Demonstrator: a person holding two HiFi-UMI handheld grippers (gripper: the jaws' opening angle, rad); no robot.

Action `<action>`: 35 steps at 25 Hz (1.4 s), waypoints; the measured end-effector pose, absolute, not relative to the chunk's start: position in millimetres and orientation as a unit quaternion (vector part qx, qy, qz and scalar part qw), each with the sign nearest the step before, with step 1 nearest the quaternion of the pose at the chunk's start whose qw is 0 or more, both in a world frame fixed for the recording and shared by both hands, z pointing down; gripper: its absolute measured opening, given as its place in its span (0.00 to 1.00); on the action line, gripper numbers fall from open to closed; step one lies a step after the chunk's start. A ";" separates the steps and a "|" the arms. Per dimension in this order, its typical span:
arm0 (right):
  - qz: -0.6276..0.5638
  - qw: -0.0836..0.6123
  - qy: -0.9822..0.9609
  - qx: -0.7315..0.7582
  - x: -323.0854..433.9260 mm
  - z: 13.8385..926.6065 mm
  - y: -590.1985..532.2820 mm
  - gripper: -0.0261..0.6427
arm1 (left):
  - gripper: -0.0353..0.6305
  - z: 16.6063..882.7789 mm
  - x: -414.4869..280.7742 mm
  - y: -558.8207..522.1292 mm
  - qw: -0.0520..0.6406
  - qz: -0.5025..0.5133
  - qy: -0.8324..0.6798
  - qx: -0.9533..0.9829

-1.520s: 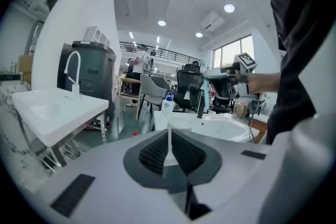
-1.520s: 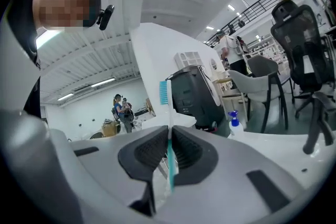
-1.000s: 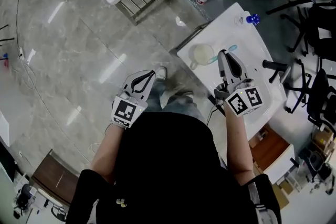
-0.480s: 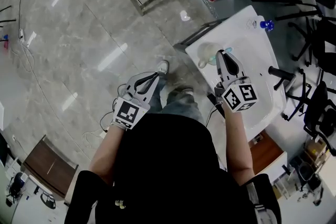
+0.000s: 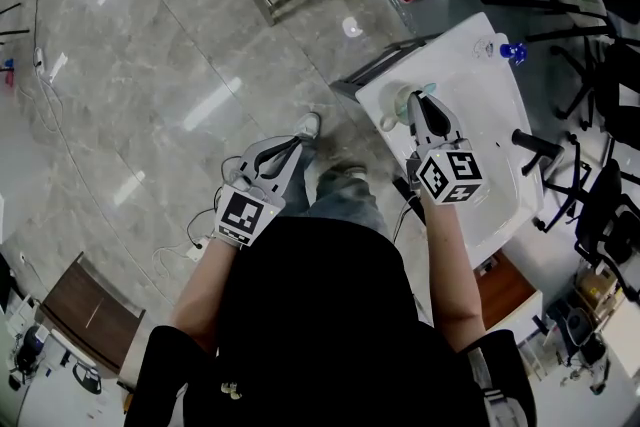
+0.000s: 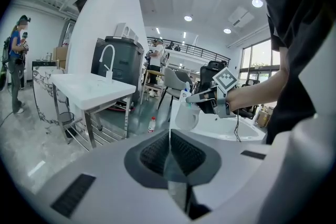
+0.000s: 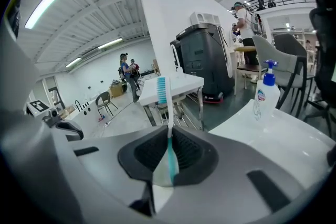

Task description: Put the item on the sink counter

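Teal-and-white toothbrush point(image 7: 169, 124) held upright, bristles up.

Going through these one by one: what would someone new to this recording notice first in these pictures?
The right gripper draws the eye first: its jaws are shut on a teal and white toothbrush, bristles up, above the white sink counter and close to a white cup. The left gripper hangs shut and empty over the grey floor. A blue-capped spray bottle stands at the counter's far end.
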State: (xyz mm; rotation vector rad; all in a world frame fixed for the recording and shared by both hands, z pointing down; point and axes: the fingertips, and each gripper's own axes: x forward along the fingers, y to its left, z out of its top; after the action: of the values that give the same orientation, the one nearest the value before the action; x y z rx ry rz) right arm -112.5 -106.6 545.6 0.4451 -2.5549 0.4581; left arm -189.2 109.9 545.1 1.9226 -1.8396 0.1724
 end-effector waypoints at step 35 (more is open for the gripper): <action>0.146 0.165 -0.949 0.225 -64.4 462.2 -103.8 0.11 | 0.09 505.1 -188.7 46.4 0.188 0.062 -0.634 0.748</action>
State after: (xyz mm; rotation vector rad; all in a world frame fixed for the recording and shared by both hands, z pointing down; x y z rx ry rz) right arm -64.4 -103.8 462.2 0.6403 -2.7037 0.4145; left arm -188.7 46.4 505.1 2.1042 -1.7834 0.1735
